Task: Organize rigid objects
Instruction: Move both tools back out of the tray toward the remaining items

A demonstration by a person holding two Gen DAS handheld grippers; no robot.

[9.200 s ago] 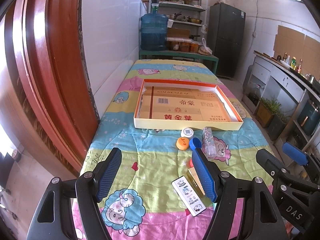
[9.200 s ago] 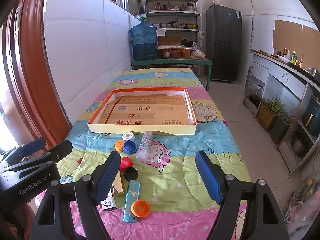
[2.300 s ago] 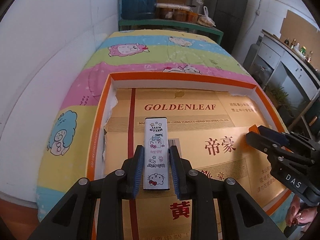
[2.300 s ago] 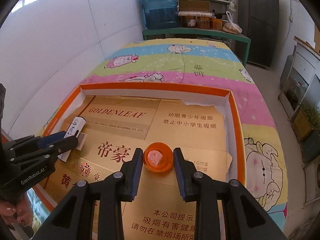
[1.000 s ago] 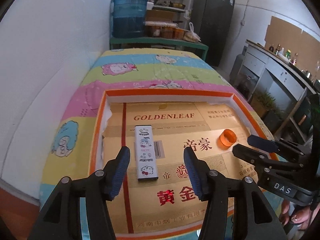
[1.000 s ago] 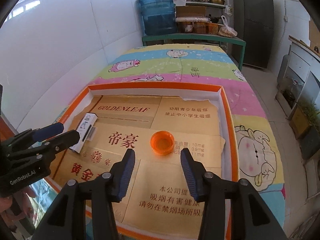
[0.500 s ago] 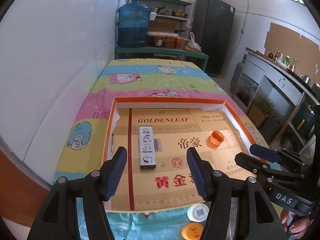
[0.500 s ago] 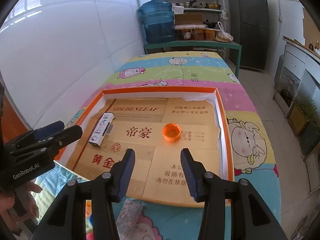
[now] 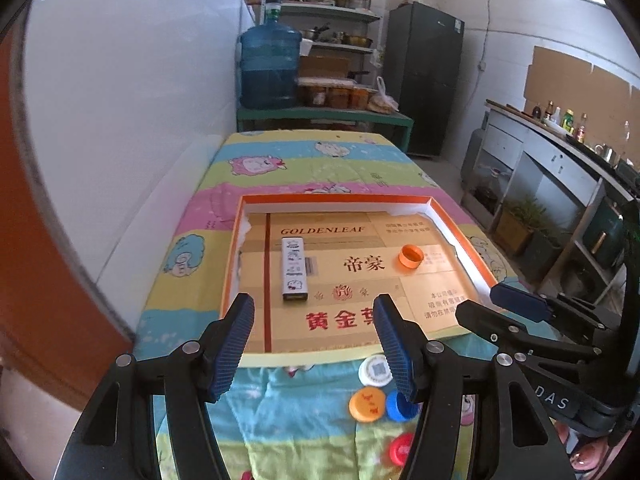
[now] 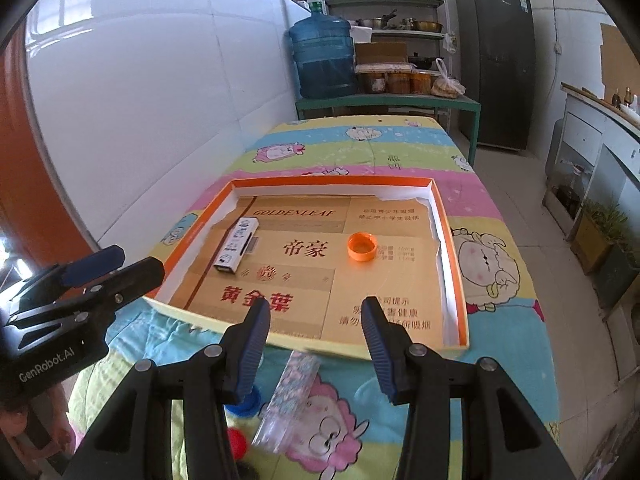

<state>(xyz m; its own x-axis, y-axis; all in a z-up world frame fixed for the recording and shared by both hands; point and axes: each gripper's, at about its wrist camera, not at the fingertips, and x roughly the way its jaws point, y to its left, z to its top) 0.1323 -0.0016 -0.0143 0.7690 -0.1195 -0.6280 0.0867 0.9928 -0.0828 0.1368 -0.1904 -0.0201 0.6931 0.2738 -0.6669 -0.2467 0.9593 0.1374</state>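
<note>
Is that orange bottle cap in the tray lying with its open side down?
No, the orange bottle cap rests open side up on the tray floor.

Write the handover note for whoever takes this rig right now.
Left gripper: jaws open, empty, just widened.
Right gripper: jaws open, empty.
Done: white cartoon box and orange cap lie apart inside the tray.
Left: on the quilt before the tray, white cap, orange lid, blue cap, red cap, clear packet.
</note>
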